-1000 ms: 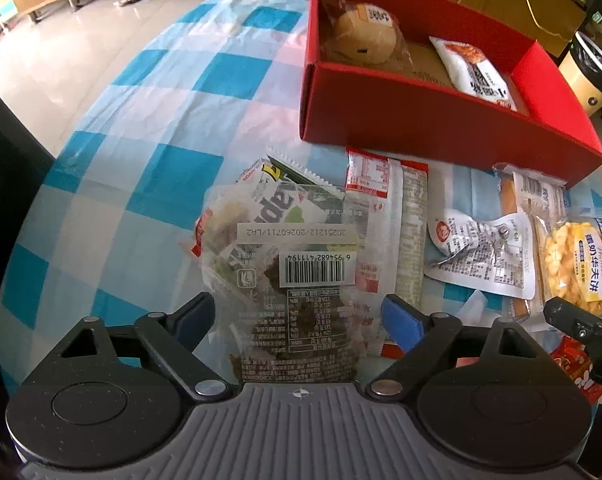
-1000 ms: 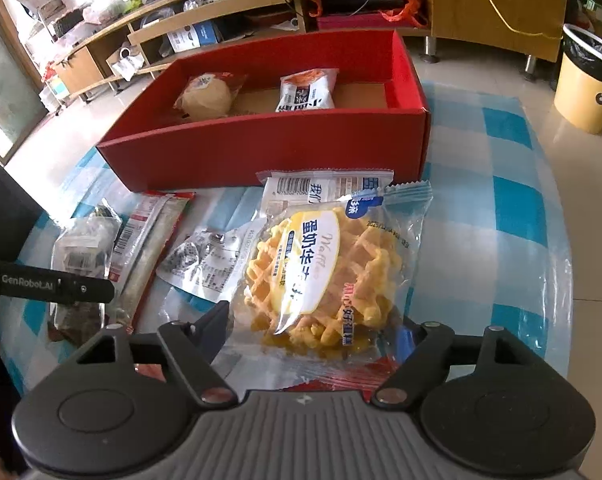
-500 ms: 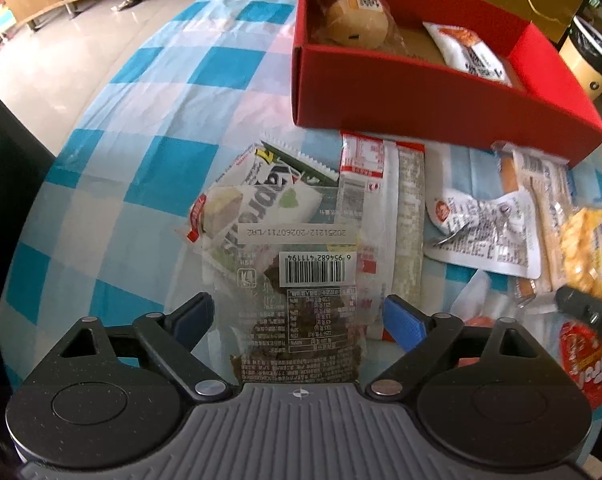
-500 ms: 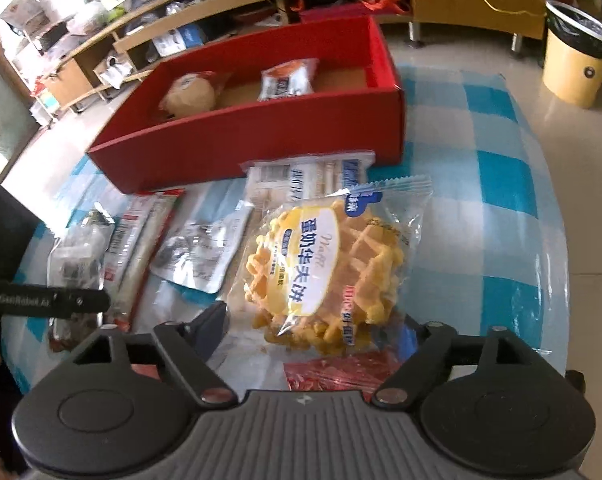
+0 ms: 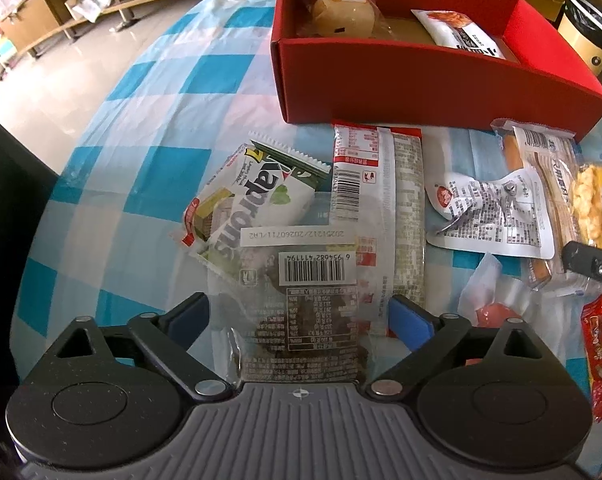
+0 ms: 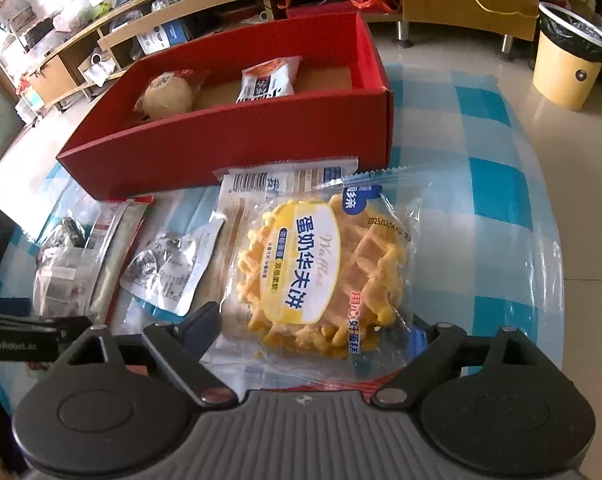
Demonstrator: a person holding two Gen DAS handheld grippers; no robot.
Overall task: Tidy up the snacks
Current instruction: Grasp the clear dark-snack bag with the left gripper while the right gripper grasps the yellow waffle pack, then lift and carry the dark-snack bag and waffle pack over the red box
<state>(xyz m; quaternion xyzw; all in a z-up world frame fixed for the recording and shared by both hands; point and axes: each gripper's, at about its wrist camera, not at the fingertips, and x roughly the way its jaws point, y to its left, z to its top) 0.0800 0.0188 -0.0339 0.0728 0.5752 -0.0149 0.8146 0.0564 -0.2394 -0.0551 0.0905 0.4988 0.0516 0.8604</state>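
A red box (image 5: 421, 80) stands at the back of the checked table and holds a wrapped bun (image 5: 341, 12) and a white and orange packet (image 5: 461, 34). My left gripper (image 5: 299, 318) points down over a clear packet with a barcode label (image 5: 313, 280). Its jaws are opening, with the packet lying between the blue pads (image 5: 409, 320). My right gripper (image 6: 311, 332) hovers over a yellow waffle packet (image 6: 321, 264). Its jaws are opening too, and the waffle sits between them with loose wrapper over the right pad. The red box (image 6: 221, 152) lies just beyond.
Loose snacks lie in front of the box: a green and white wafer packet (image 5: 253, 208), a long red and white packet (image 5: 381, 200), a white pouch (image 5: 493, 216) and a red packet (image 5: 601, 356). A yellow bin (image 6: 569, 68) stands on the floor beyond the table's right edge.
Both pairs of jaws have spread wider. Each packet has stayed between its jaws. Both views have tilted a little, so the red box now sits differently in them.
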